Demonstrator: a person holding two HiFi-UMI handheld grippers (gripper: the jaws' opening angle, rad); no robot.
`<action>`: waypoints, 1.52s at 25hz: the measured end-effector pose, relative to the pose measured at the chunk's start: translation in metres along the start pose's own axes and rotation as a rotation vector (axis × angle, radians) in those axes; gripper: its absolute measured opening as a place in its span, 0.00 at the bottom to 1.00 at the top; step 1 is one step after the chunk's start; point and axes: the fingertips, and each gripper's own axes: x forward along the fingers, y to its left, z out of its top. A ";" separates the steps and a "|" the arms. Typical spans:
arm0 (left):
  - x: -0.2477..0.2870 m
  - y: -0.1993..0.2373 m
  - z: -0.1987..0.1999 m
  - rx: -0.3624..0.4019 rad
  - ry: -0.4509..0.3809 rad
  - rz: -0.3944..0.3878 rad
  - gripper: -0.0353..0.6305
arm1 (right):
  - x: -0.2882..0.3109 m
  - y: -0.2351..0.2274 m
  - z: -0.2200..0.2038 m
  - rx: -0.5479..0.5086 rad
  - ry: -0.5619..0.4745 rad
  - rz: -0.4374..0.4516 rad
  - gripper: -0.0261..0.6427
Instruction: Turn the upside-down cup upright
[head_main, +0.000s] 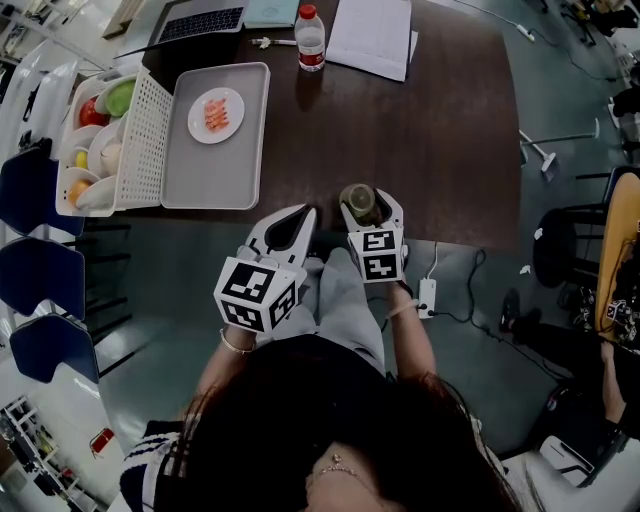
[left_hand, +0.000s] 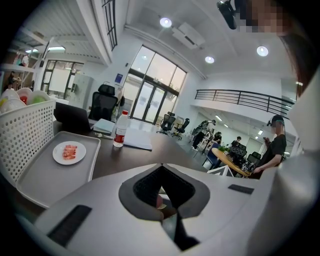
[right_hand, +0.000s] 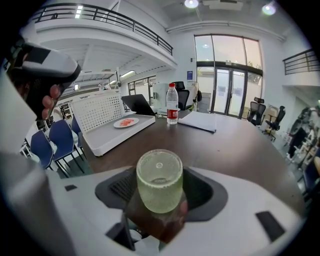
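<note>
A pale green textured glass cup (head_main: 358, 201) stands upside-down, base up, at the near edge of the brown table (head_main: 440, 150). My right gripper (head_main: 372, 208) is lowered around it with the jaws wide. In the right gripper view the cup (right_hand: 159, 187) sits between the dark pads (right_hand: 119, 186) of the right gripper (right_hand: 159, 175), with a thin gap on each side, so it is open. My left gripper (head_main: 300, 218) hovers just left of it at the table's edge. In its own view the left gripper (left_hand: 161, 170) is shut with nothing in it.
A grey tray (head_main: 215, 170) with a small plate of pink food (head_main: 216, 115) lies at the left, beside a white basket (head_main: 145, 140) of produce. A water bottle (head_main: 311, 38), papers (head_main: 372, 35) and a laptop (head_main: 200, 22) sit at the far edge. Blue chairs (head_main: 40, 270) stand left.
</note>
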 end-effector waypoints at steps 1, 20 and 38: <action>0.000 0.000 0.002 0.002 -0.004 0.000 0.05 | -0.001 -0.001 0.001 0.008 -0.004 0.000 0.48; 0.003 -0.006 0.028 0.035 -0.045 -0.037 0.05 | -0.071 -0.015 0.058 0.093 -0.141 0.015 0.48; 0.004 -0.008 0.051 0.051 -0.089 -0.056 0.05 | -0.132 -0.022 0.128 0.259 -0.368 0.110 0.48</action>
